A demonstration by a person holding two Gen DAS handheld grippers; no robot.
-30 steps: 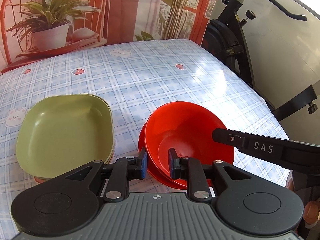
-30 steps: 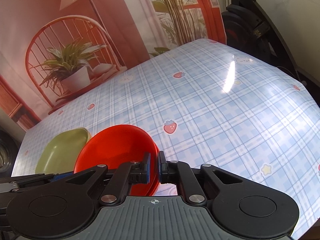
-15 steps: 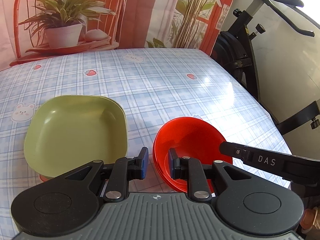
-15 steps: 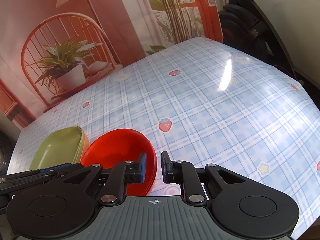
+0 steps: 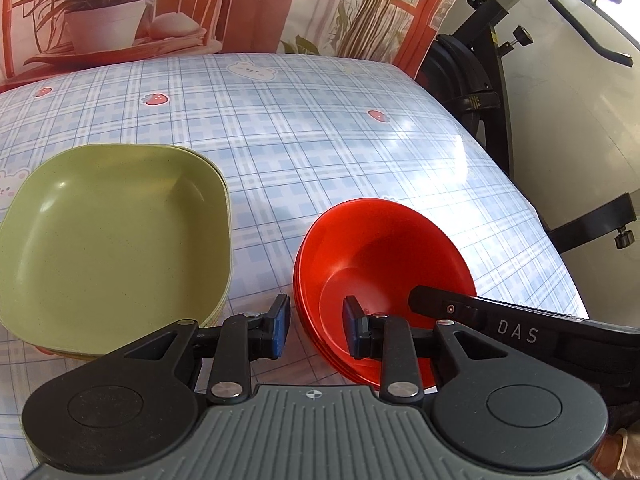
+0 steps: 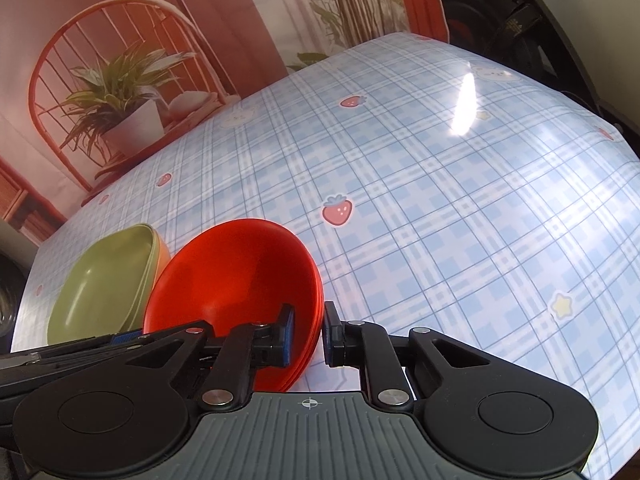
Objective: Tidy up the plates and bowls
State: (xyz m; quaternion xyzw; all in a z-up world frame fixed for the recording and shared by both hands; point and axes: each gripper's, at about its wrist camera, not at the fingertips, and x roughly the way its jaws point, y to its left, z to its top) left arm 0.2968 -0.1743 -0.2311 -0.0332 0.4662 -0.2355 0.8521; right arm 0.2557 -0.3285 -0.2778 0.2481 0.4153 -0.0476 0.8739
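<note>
A stack of red bowls [image 5: 384,256] sits on the checked tablecloth, with a stack of green square plates [image 5: 108,232] to its left. My left gripper [image 5: 314,326] is open, its jaws straddling the near rim of the red bowls without touching. My right gripper [image 6: 307,332] is open too, its jaws either side of the right rim of the red bowls [image 6: 240,276]. The right gripper's black finger [image 5: 520,324] reaches over the bowls in the left wrist view. The green plates [image 6: 104,284] show at the left in the right wrist view.
The table [image 6: 440,184] has a blue plaid cloth with strawberry prints. A black exercise bike [image 5: 500,80] stands past the table's right edge. A printed backdrop with a potted plant [image 5: 104,20] hangs behind the far edge.
The right gripper was shut on the red bowl's rim and has opened. The bowl has come down onto the red stack on the table. The left gripper opened a little wider.
</note>
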